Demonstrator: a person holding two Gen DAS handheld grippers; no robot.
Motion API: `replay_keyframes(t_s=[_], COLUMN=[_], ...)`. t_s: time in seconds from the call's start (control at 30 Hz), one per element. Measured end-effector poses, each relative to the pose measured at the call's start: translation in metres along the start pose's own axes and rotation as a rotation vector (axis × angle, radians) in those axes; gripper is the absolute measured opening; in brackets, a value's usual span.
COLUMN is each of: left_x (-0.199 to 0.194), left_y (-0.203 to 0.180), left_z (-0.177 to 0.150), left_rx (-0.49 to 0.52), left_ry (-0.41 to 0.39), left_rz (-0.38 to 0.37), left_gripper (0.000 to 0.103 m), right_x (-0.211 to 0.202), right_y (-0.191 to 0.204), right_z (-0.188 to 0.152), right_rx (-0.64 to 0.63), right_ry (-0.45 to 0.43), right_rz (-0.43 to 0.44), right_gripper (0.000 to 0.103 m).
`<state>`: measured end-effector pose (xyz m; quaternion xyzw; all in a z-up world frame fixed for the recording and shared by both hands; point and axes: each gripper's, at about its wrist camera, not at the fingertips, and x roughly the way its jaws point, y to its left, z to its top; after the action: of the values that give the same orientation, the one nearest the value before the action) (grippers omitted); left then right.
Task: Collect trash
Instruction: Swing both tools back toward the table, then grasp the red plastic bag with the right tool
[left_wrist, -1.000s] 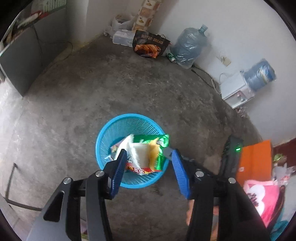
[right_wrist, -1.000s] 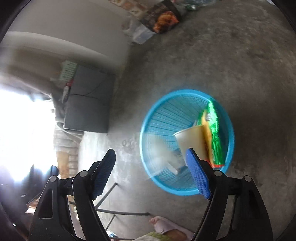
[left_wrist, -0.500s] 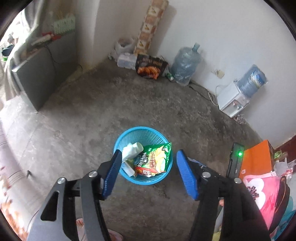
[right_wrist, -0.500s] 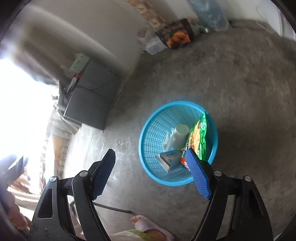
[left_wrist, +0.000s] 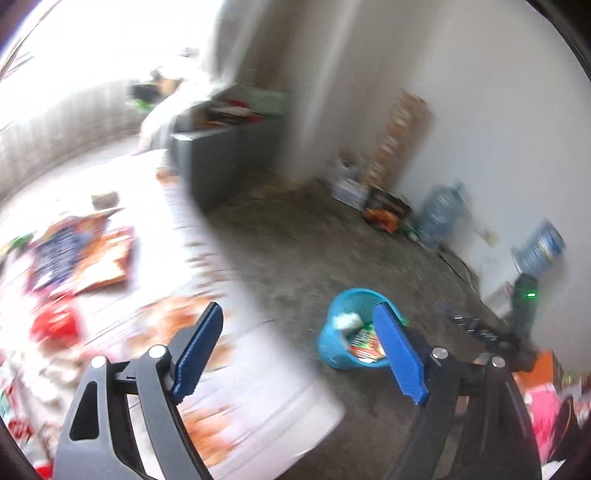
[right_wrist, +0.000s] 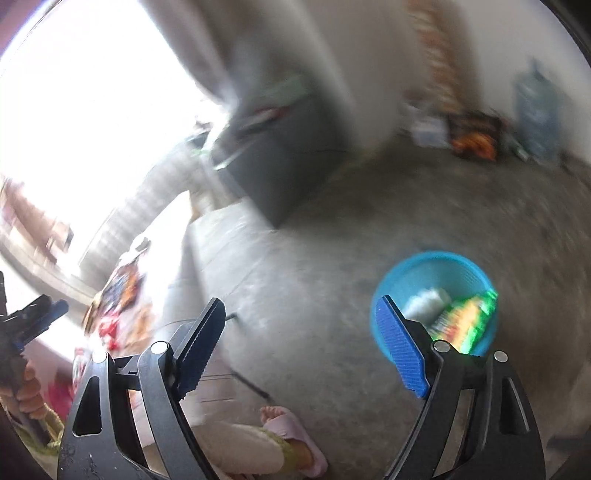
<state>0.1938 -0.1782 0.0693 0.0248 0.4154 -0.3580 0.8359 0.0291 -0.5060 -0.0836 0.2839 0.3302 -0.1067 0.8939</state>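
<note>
1. So far, the bin (left_wrist: 345, 334) on the concrete floor (left_wrist: 295, 258) already holds trash: a green snack bag (right_wrist: 463, 325) and a pale cup (right_wrist: 424, 301) lie inside it.
2. The left tool (left_wrist: 301, 349) is spread wide with nothing between its pads; its jaws have just been opening.
3. The right tool (right_wrist: 310, 347) is likewise spread and empty, its jaws having just opened a little further.
4. Left of the bin, a white-covered surface (left_wrist: 258, 369) carries more wrappers (left_wrist: 85, 258), blurred but red, orange and dark blue.
5. Judging from this, one drop is done and the task is partway; the wrappers left of the bin remain to be collected.
6. Neither tool is near a wrapper yet.
</note>
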Motion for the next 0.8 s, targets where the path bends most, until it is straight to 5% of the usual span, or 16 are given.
replay_keyframes(t_s=[0.27, 0.43, 0.53, 0.8], left_x=[-0.075, -0.081, -0.072, -0.024], left_y=[0.126, 0.176, 0.198, 0.221], left_z=[-0.063, -0.089, -0.091, -0.079], left_rx=[-0.222, -0.302, -0.334, -0.291], left_ry=[-0.118, -0.13, -0.117, -0.014], left_rz=[0.196, 0.286, 0.335, 0.473], left_gripper=[0.082, 0.082, 0.073, 0.052], right_x=[0.05, 0.104, 0.146, 0.243], right_y=[0.146, 0.233, 0.284, 0.381], right_z=[0.007, -0.001, -0.012, -0.045], right_rx=[-0.204, -0.269, -0.288, -0.411], right_ry=[0.111, 0.244, 0.363, 0.585], right_rz=[0.261, 0.378, 0.443, 0.417], right_gripper=[0.08, 0.08, 0.08, 0.068])
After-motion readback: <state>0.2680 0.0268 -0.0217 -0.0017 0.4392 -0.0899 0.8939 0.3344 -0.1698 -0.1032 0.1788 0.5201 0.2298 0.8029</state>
